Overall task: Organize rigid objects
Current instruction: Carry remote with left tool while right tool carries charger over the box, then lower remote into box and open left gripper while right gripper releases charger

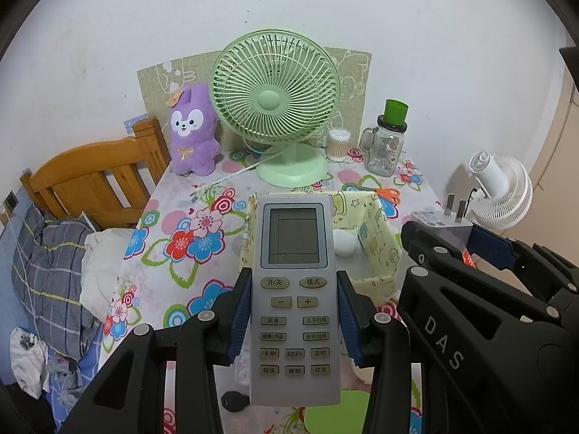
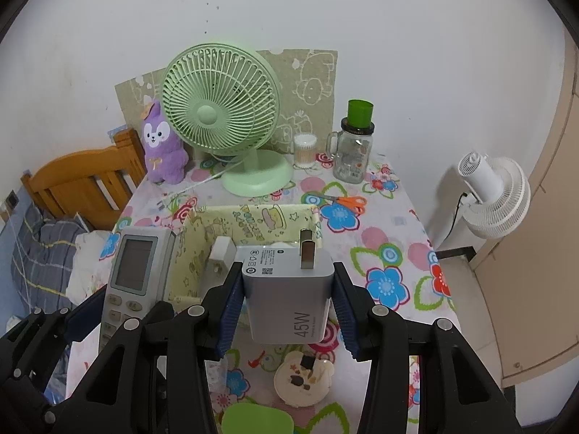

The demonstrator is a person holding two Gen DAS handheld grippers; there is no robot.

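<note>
My left gripper (image 1: 294, 320) is shut on a grey air-conditioner remote (image 1: 294, 289), held upright above the flowered table, just before a yellow fabric storage box (image 1: 376, 231). My right gripper (image 2: 287, 305) is shut on a white 45W charger plug (image 2: 289, 289), prongs up, over the near edge of the same box (image 2: 249, 218). A white object (image 2: 221, 253) lies inside the box. The remote also shows at left in the right wrist view (image 2: 134, 271), and the charger at right in the left wrist view (image 1: 439, 222).
At the back stand a green desk fan (image 1: 277, 101), a purple plush (image 1: 193, 133), a cotton-swab jar (image 1: 338, 144) and a glass mug jar (image 1: 387, 144). Orange scissors (image 2: 343, 201) lie behind the box. A round cream item (image 2: 302, 379) and a green object (image 2: 257, 419) lie near me. A bed lies at left.
</note>
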